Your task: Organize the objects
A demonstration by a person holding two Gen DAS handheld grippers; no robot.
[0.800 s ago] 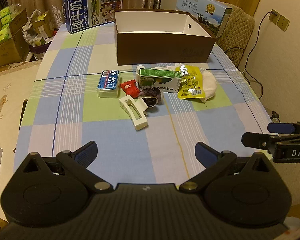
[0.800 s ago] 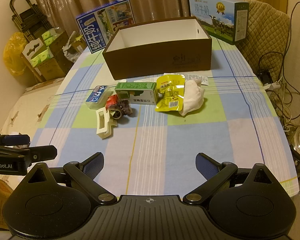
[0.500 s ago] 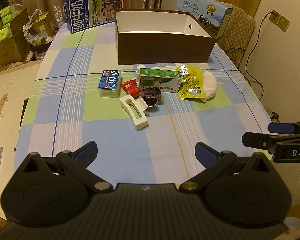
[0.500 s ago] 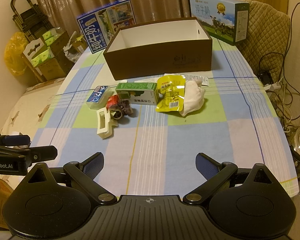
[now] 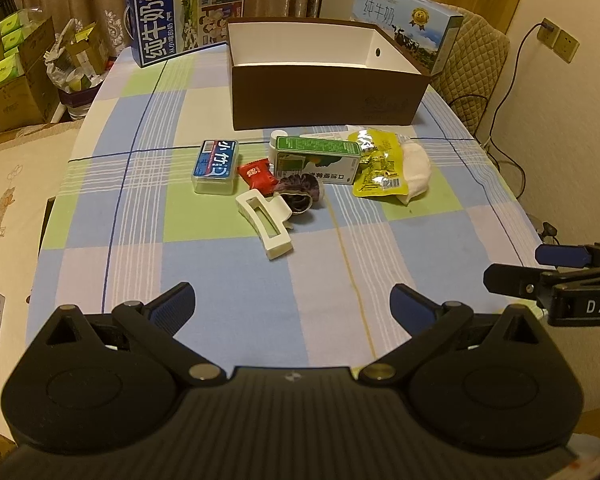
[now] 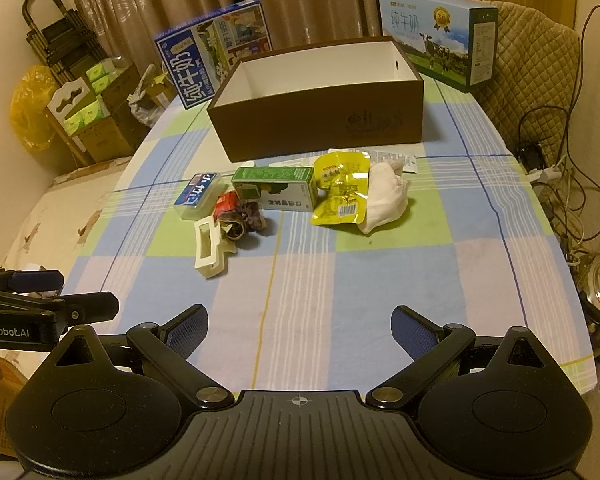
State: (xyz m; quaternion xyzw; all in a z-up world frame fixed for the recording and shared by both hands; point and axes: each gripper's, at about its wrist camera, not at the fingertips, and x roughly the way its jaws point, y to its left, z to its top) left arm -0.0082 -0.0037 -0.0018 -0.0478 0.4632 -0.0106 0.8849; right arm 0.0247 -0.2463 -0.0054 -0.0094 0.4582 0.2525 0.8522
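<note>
An empty brown box (image 5: 324,92) with a white inside stands at the far middle of the checked table (image 5: 220,264). In front of it lie a blue floss case (image 5: 216,165), a red candy (image 5: 257,175), a dark scrunchie (image 5: 300,196), a cream hair claw (image 5: 265,224), a green carton (image 5: 318,159), a yellow snack pack (image 5: 378,168) and a white cloth (image 5: 416,168). My left gripper (image 5: 292,304) is open and empty over the near table edge. My right gripper (image 6: 300,328) is open and empty too, well short of the box (image 6: 320,112) and the claw (image 6: 209,249).
Two milk cartons stand behind the box, a blue one (image 5: 186,10) at left and a pale one (image 5: 408,20) at right. A quilted chair (image 6: 540,64) and cables (image 6: 560,184) are at the right. Cardboard boxes (image 5: 12,68) stand at the left.
Both views have shifted very slightly; the objects on the table have not moved. Both grippers stay open.
</note>
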